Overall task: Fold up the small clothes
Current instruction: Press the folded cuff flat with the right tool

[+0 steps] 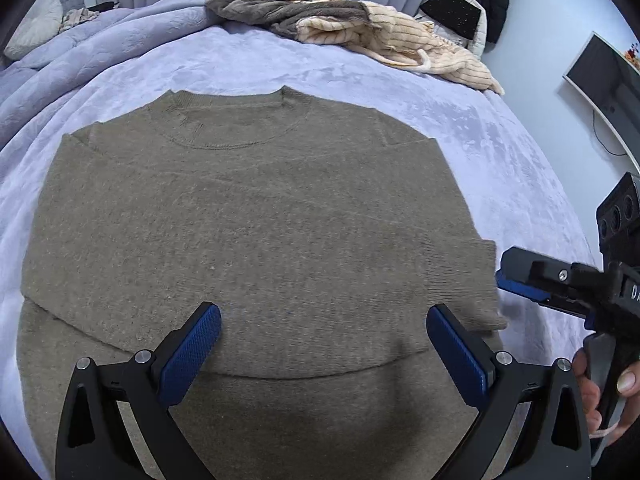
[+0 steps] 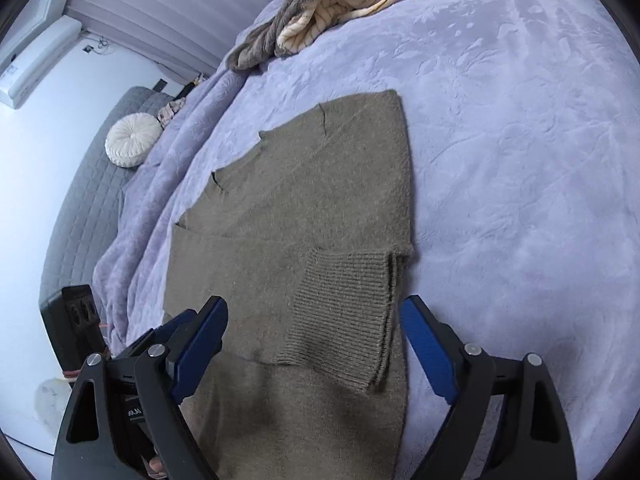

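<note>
Blue-padded left gripper wide open, empty, above sweater

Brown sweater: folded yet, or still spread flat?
Partly folded. The brown sweater lies flat on the bed, sleeves folded across the body, ribbed cuff on top; neckline and hem still apart.

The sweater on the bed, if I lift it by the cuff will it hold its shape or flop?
The sweater would probably flop: it is soft knit lying flat on the blanket. The folded-in sleeve would likely unfold first, since the cuff lies loose on top. It looks fuzzy, so slipping seems unlikely.
</note>
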Motion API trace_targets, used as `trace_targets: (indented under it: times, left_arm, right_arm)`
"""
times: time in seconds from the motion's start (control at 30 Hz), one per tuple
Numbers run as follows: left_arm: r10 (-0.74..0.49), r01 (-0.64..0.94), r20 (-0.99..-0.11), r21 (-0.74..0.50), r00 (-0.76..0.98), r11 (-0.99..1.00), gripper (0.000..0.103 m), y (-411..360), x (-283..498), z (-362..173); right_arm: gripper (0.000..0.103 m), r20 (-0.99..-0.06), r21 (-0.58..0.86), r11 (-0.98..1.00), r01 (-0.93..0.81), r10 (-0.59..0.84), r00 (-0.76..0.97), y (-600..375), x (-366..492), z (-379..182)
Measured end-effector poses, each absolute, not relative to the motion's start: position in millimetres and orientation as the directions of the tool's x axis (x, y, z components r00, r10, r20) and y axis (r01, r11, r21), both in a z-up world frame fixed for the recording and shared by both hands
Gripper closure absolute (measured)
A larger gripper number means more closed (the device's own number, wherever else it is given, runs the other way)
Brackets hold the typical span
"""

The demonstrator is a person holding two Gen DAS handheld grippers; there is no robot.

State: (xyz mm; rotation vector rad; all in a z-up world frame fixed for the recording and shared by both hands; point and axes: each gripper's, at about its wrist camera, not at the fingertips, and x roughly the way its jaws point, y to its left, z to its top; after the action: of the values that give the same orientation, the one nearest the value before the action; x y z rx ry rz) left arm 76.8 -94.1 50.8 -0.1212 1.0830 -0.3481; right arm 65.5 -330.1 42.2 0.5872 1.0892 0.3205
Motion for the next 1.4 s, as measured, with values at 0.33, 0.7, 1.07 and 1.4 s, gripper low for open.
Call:
trace_targets:
  times: [0.33, 0.7, 1.07, 1.4]
  left_arm:
    - [-0.241, 0.205, -0.872, -0.166, 0.425, 0.964, 0.000, -86, 76, 38]
    - [-0.198, 0.207, -0.873, -0.114, 0.445, 0.972, 0.000, -80, 74, 42]
    - [-0.088, 0.052, -0.893, -0.073, 0.442, 0.996, 0.000, -8, 124, 23]
    - [-0.075, 0.115, -0.870, -0.021, 0.487, 0.993, 0.000, -5, 112, 30]
  right_arm:
    - [0.093, -0.843, 0.312, 0.950, -0.009, 0.281, 0.459, -297, 65, 41]
    - [0.091, -0.877, 0.126, 0.992, -0.014, 0.118, 0.465, -300, 65, 43]
    - [0.032, -0.842, 0.041, 0.983, -0.179, 0.131, 0.524, -224, 59, 57]
    - [0.030, -0.850, 0.016, 0.993, -0.116, 0.075, 0.521, -213, 70, 49]
